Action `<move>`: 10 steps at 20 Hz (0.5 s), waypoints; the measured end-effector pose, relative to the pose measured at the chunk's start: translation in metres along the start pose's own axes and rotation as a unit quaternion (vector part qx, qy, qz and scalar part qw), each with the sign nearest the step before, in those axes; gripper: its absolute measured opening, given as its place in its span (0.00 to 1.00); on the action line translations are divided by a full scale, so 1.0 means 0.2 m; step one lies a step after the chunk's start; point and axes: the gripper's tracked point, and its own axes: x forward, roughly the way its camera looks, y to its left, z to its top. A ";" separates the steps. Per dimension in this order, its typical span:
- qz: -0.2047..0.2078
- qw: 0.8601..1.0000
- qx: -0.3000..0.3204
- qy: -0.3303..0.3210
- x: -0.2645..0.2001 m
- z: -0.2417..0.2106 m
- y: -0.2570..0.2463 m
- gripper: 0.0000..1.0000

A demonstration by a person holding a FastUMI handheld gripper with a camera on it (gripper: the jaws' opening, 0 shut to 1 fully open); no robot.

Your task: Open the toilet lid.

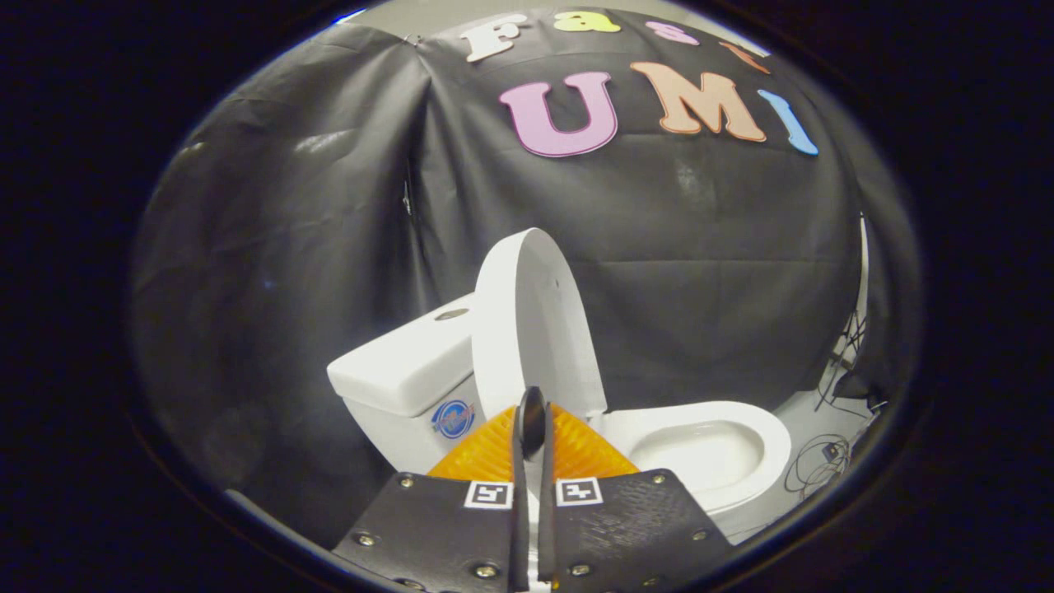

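Note:
A white toilet stands against the black cloth wall. Its lid (531, 321) is raised upright and leans back toward the tank (403, 366). The seat ring and the open bowl (708, 449) lie to the right of the lid. My gripper (532, 416) is shut, its fingers pressed together with only a thin slit between them. Its tips sit in front of the lid's lower part, near the hinge end. I see nothing held between the fingers.
The tank carries a round button (451, 314) on top and a blue round sticker (453, 418) on its side. Loose cables (823, 465) lie on the pale floor to the right of the bowl, by the cloth's edge.

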 end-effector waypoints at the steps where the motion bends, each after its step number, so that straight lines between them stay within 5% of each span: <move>1: 0.003 1.000 0.002 0.001 0.00 0.00 0.00 0.05; 10: 0.036 0.999 0.019 0.016 0.00 -0.02 0.03 0.17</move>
